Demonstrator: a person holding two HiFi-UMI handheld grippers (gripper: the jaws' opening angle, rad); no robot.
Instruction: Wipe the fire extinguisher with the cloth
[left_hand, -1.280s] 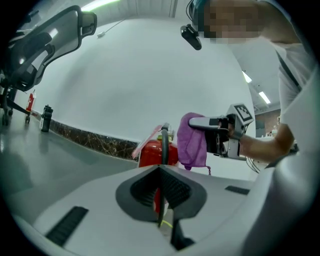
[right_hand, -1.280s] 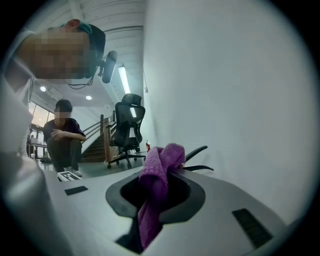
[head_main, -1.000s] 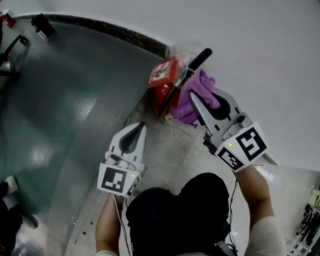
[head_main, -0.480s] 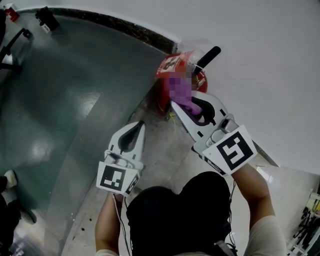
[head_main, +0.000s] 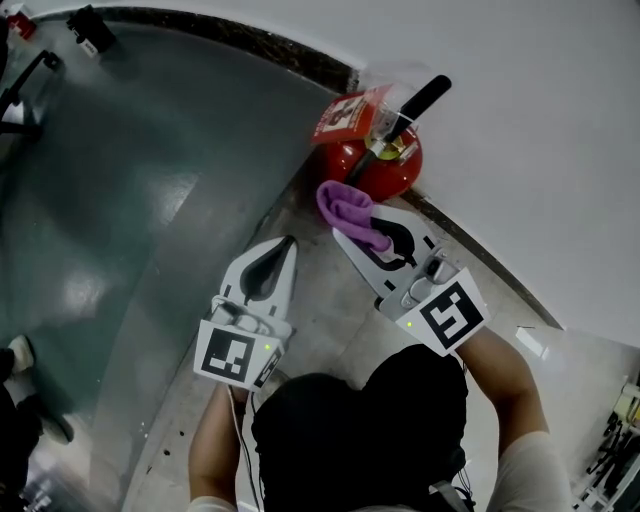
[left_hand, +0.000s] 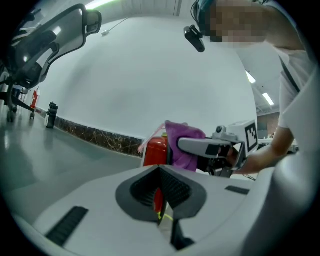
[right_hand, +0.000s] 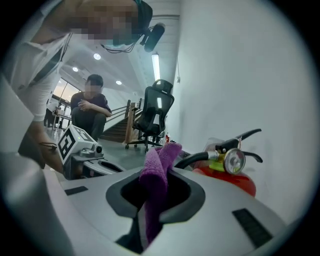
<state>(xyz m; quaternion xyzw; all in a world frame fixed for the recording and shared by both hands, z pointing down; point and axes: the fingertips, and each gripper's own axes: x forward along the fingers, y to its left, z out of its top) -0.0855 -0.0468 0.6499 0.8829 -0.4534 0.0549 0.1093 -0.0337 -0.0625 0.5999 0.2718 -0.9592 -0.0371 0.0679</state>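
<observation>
Right gripper (head_main: 340, 228): jaws clamped tight on the purple cloth (head_main: 347, 205), and in its own view the fold sticks up and out between them.
Left gripper (head_main: 286, 243): jaws drawn together with nothing between them, only a thin slit left; it hangs over the floor, apart from the action.
Fire extinguisher (head_main: 378, 165): red, standing on the pale floor strip at the foot of the white wall (head_main: 540, 120), just past the right gripper's tip.
Cloth against extinguisher: right beside the red body, on its near side; whether it actually touches, no view settles.
Tag (head_main: 343, 115): a red and white card in clear plastic at the extinguisher's neck. There is print on it, but too small to read.
Gauge (right_hand: 234, 161): round dial beside the black handle (head_main: 420, 103), face washed out, no figures legible.
Marker cube (head_main: 448, 318): black-and-white square pattern, no letters; the left gripper carries one too.
Brand: none readable anywhere.
Hidden: from above only the extinguisher's shoulder and top show. In the left gripper view the cloth and right gripper cover its right side, and the left gripper's own body cuts off its base.
Background: an office chair (right_hand: 155, 115) and a seated person (right_hand: 90, 107), small and soft in the right gripper view.
</observation>
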